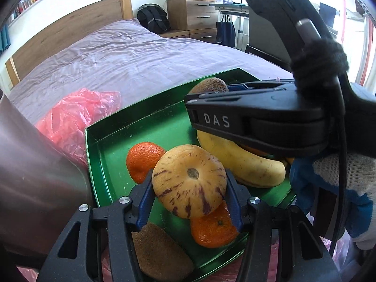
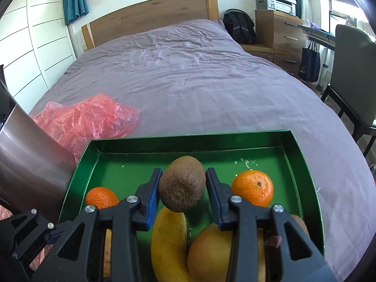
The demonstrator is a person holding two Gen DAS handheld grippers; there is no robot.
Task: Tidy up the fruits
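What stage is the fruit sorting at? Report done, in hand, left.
Done: banana, mandarins and another kiwi lie in the green tray. In hand: left gripper holds a striped melon; right gripper holds a kiwi. Left: setting both down.

Glossy green metal tray [image 2: 305,164], fuzzy kiwi [image 2: 182,183] (matt), crinkled plastic bag [image 2: 89,119].

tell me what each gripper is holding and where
Left gripper clamps the striped yellow fruit by its sides; right gripper clamps a kiwi by its sides.
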